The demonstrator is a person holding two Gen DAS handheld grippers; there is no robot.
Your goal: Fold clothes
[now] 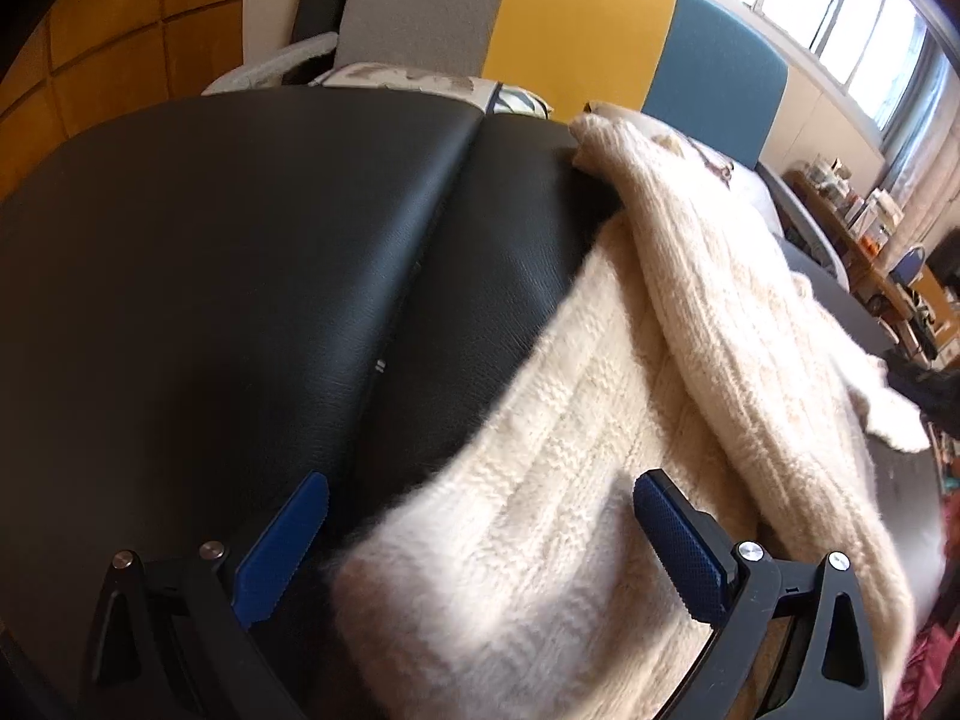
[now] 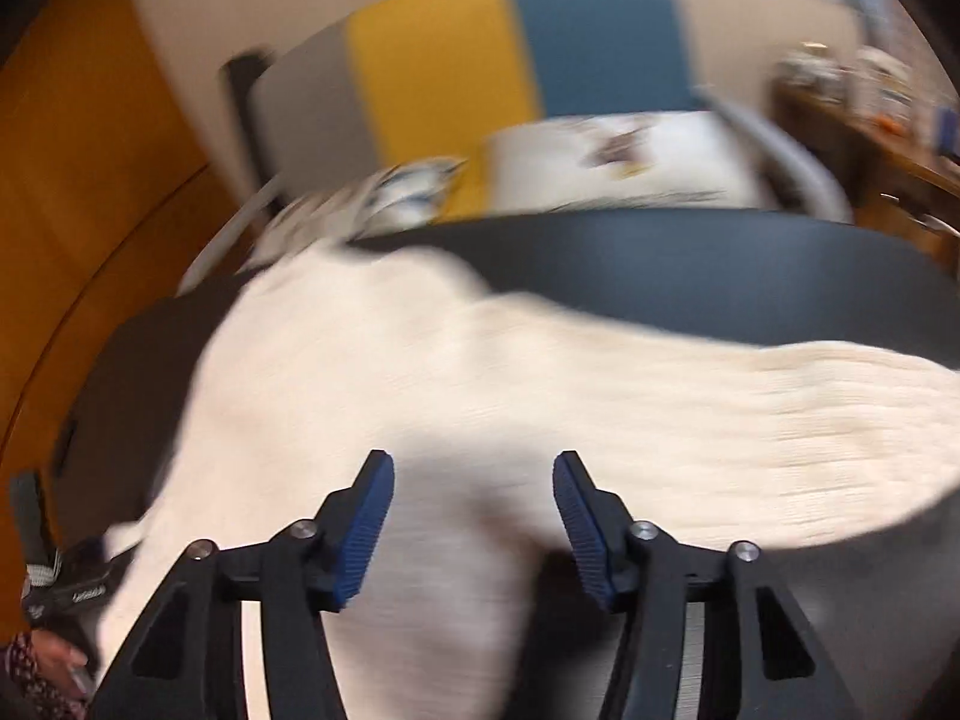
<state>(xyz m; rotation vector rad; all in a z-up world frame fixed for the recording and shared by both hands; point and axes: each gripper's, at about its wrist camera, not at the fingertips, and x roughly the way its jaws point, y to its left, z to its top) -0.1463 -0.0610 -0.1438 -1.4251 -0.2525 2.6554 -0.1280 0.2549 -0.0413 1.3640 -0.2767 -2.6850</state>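
**Left wrist and right wrist views: cream sweater on a black surface, both grippers released**

Left wrist view shows the left gripper [image 1: 480,531] with its blue pads spread wide, holding nothing, poised over the near corner of a cream knit sweater [image 1: 678,372]. That corner lies between the two pads, not pinched. The sweater lies on a black padded surface [image 1: 240,276], covering its right part, with one sleeve [image 1: 624,180] folded over the body toward the far edge. Left of the sweater's diagonal edge the black surface is bare and roomy, crossed by a seam.

From the right wrist, heavily blurred, the right gripper [image 2: 474,525] is likewise spread apart with nothing between its pads, above the sweater [image 2: 540,384]. Bare dark surface runs along the sweater's far edge. Behind stands a grey, yellow and blue chair back [image 2: 480,48].
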